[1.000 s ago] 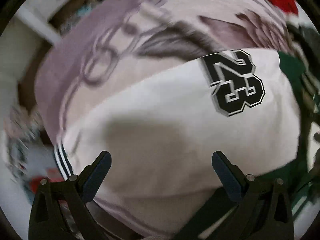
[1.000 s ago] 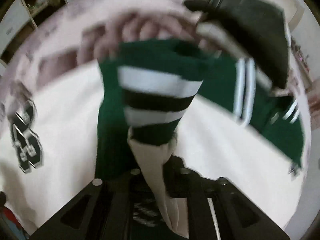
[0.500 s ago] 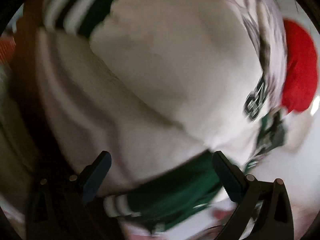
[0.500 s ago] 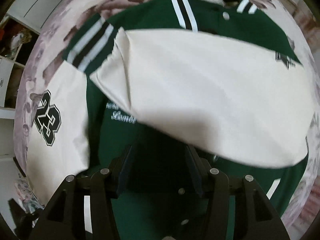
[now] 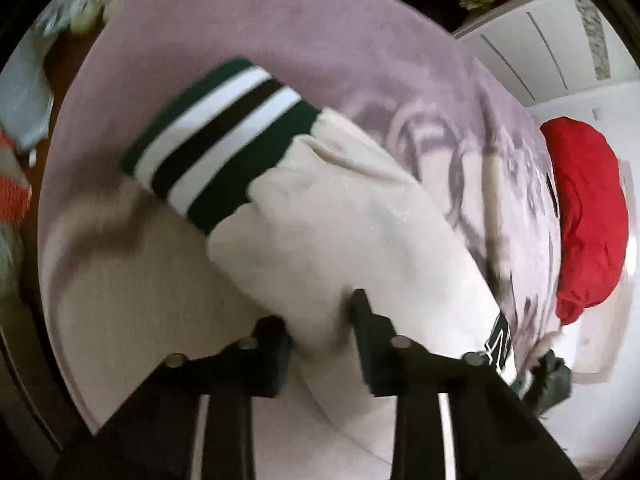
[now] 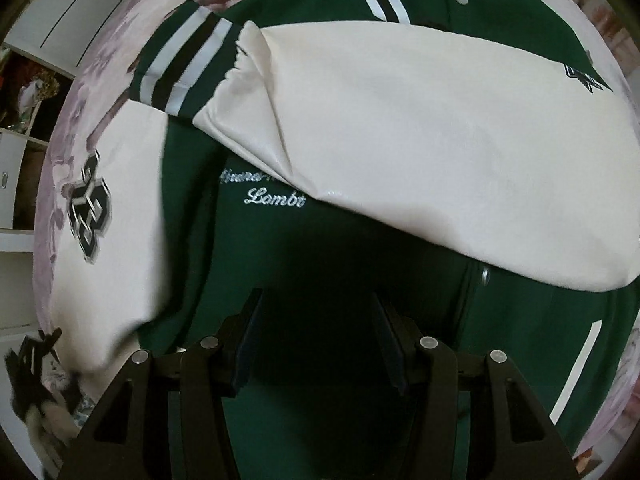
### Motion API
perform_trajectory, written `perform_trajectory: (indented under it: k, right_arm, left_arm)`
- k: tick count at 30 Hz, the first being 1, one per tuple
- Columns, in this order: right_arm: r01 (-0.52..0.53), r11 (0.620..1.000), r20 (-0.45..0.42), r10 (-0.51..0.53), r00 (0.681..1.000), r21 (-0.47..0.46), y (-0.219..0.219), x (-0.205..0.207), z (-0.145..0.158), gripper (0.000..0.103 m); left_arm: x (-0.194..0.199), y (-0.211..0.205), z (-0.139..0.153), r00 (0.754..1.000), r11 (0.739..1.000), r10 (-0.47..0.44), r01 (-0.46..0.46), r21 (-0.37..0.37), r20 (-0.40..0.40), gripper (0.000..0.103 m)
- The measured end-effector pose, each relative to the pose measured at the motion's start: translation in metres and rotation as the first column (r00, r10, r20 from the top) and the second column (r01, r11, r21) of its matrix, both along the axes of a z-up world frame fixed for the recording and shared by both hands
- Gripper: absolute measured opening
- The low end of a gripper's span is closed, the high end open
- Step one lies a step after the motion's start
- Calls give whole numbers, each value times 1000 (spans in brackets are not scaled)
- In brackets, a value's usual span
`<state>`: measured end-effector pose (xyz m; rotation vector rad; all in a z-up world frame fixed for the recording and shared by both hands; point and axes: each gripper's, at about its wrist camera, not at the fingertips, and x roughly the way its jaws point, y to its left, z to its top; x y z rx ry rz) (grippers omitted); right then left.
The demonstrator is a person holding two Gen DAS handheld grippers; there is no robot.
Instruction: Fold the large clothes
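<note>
A green varsity jacket [image 6: 320, 248] with cream sleeves lies on a pale mauve patterned bedspread [image 5: 320, 40]. One cream sleeve [image 6: 420, 128] lies folded across the green chest, its striped cuff [image 6: 180, 68] at the upper left. The other cream sleeve [image 5: 340, 232], with a "23" patch [image 6: 90, 204], lies at the jacket's left. My left gripper [image 5: 318, 316] is shut on this sleeve, below its striped cuff [image 5: 220, 136]. My right gripper [image 6: 316, 320] is open and empty, just above the green front.
A red garment [image 5: 588, 220] lies at the right of the bed in the left wrist view. White cabinets [image 5: 540, 52] and shelves [image 6: 20, 120] stand beyond the bed. Loose clothes [image 5: 16, 184] lie off the bed's left edge.
My left gripper closed on the cream sleeve with the "23" patch. My right gripper let go of the other sleeve, which now lies across the chest, and drew back open.
</note>
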<state>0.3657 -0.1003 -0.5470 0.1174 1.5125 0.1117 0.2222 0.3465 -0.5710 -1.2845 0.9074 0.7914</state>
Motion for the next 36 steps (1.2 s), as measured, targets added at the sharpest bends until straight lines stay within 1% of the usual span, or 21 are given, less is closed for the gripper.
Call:
perform_trajectory:
  k: [2, 5, 7, 10, 12, 13, 15, 18, 22, 23, 25, 26, 28, 29, 30, 31, 32, 33, 34, 35, 36]
  right_arm:
    - [11, 1000, 3, -11, 1000, 2, -7, -4, 4, 55]
    - [30, 1000, 22, -30, 999, -2, -16, -10, 10, 55]
    - [46, 999, 40, -46, 998, -4, -21, -12, 15, 55]
    - [95, 995, 81, -94, 992, -4, -32, -14, 27, 55]
    - [129, 991, 105, -124, 987, -43, -40, -14, 36, 55]
    - [146, 984, 117, -133, 984, -104, -44, -12, 40, 55]
    - [159, 966, 128, -134, 983, -205, -47, -5, 42, 55]
    - [178, 949, 128, -149, 981, -259, -63, 7, 38, 55]
    - [177, 947, 101, -155, 983, -268, -81, 29, 24, 60]
    - [179, 951, 98, -159, 982, -253, -88, 36, 23, 61]
    - [189, 960, 99, -171, 980, -208, -107, 39, 23, 64]
    - [190, 963, 99, -174, 980, -193, -114, 43, 24, 65]
    - [199, 969, 109, -184, 977, -148, -136, 45, 29, 66]
    - [206, 969, 112, -192, 975, -133, -150, 44, 33, 66]
    - [213, 969, 113, -200, 973, -124, -162, 42, 36, 66]
    - [224, 968, 110, -212, 971, -114, -176, 39, 37, 66]
    - [236, 967, 97, -227, 969, -99, -191, 36, 38, 66]
    - [250, 966, 73, -245, 967, -71, -207, 32, 38, 67]
    - [262, 964, 47, -260, 964, -40, -219, 28, 38, 67]
    - [265, 964, 23, -265, 964, -5, -226, 23, 39, 67]
    - [259, 966, 9, -259, 966, 20, -228, 19, 40, 68]
  left_arm:
    - [21, 10, 10, 1000, 998, -29, 29, 53, -3, 14]
    - [40, 14, 27, 996, 987, -89, 91, 134, -19, 10]
    - [47, 19, 48, 990, 969, -141, 142, 202, -17, 9]
    - [68, 17, 92, 971, 914, -238, 233, 331, -25, 7]
    - [81, 5, 123, 947, 850, -317, 305, 430, -46, 7]
    - [96, -5, 141, 931, 810, -361, 343, 476, -57, 7]
    - [110, -21, 158, 904, 748, -420, 392, 536, -76, 7]
    - [134, -55, 183, 854, 645, -507, 467, 605, -118, 6]
    - [167, -111, 207, 791, 558, -599, 523, 645, -123, 5]
    - [176, -136, 215, 764, 520, -634, 539, 663, -123, 3]
    - [189, -179, 228, 717, 458, -686, 559, 691, -126, 3]
    - [194, -205, 236, 684, 425, -718, 573, 701, -125, 3]
    - [204, -245, 240, 634, 391, -764, 599, 699, -116, 3]
    - [208, -275, 240, 595, 368, -796, 624, 689, -114, 3]
    - [210, -294, 238, 570, 352, -813, 642, 682, -117, 3]
    - [211, -313, 234, 551, 340, -826, 660, 670, -123, 4]
    - [210, -330, 228, 538, 346, -834, 683, 643, -123, 5]
    - [203, -340, 218, 529, 368, -842, 710, 601, -109, 6]
    - [196, -345, 208, 536, 391, -838, 726, 565, -108, 9]
    - [185, -349, 192, 566, 430, -813, 741, 516, -135, 9]
    - [175, -346, 176, 591, 460, -789, 749, 477, -169, 9]
